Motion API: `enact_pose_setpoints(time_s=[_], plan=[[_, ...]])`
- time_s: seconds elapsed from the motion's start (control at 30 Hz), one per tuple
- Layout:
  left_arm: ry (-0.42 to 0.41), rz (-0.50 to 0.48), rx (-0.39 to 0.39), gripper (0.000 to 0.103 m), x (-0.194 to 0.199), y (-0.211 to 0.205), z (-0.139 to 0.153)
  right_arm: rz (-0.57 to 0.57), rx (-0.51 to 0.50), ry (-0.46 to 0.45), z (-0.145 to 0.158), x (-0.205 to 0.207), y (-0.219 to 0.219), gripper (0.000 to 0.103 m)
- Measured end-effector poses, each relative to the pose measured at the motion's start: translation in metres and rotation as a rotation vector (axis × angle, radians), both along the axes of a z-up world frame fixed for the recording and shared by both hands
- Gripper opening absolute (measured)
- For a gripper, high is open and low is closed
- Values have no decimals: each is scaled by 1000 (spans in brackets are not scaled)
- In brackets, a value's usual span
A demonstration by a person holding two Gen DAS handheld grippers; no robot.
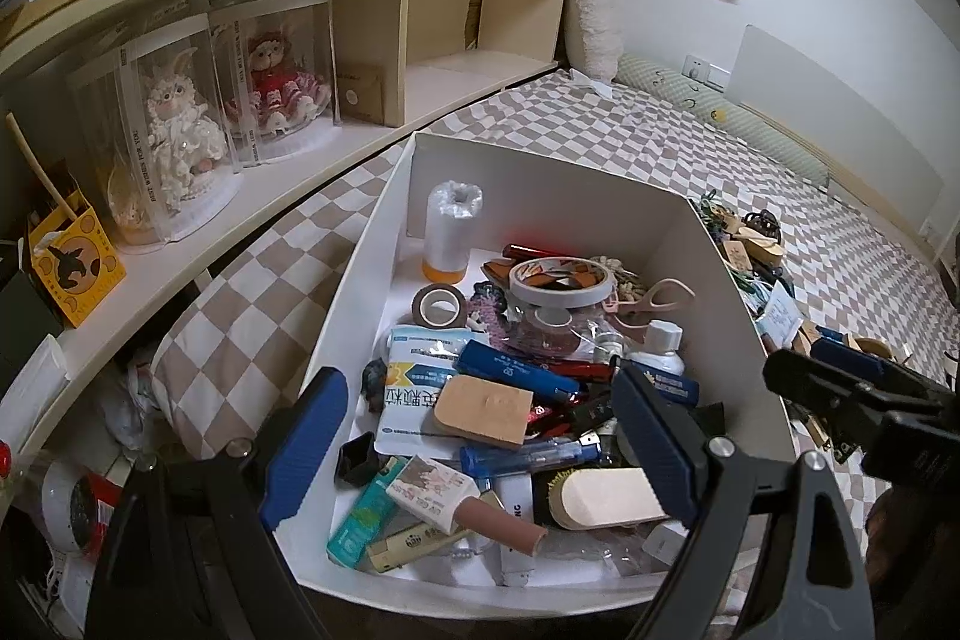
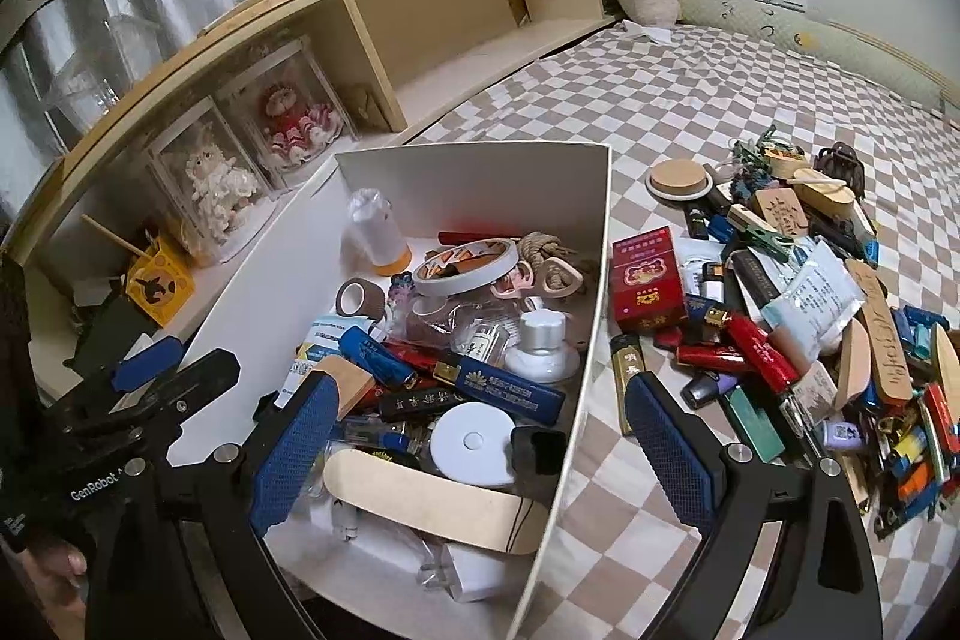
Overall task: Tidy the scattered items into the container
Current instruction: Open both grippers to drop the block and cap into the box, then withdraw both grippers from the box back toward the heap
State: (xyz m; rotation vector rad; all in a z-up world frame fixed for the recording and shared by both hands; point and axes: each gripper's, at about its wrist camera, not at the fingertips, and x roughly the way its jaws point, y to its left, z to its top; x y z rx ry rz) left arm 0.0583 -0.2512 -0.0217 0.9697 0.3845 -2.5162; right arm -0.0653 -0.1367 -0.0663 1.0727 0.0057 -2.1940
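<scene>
The white box (image 2: pixel 468 172) on the checkered bed (image 2: pixel 690 100) is heaped so full that lower items are buried. Both tools tilt downward, jaws apart and empty — the left hand-held gripper (image 1: pixel 480 436) over the box, the right hand-held gripper (image 2: pixel 480 448) straddling its wall. Glossy lighters and wooden pieces form a loose pile (image 2: pixel 810 310) beside it.

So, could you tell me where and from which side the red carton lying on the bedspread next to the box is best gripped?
Judging by its pose, grip the red carton across its two long side edges, coming down from above. It lies flat on the checked bedspread with its broad face up, so only the narrow sides offer opposing faces. The open right gripper should keep clear of the white box wall beside it.
</scene>
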Motion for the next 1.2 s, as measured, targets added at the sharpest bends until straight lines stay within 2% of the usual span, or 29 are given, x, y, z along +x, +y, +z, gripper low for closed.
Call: enact_pose_setpoints(time_s=[0.27, 0.57, 0.73, 1.2], plan=[[11, -2, 1, 90, 4, 5, 4, -4, -16, -9, 7, 3, 11, 96], [22, -14, -17, 90, 6, 16, 10, -34, 11, 31, 10, 11, 23, 96], [40, -18, -22, 102, 5, 23, 15, -66, 31, 66, 12, 13, 35, 103], [54, -104, -42, 103, -15, 68, 21, -140, 46, 99, 20, 16, 89, 103]])
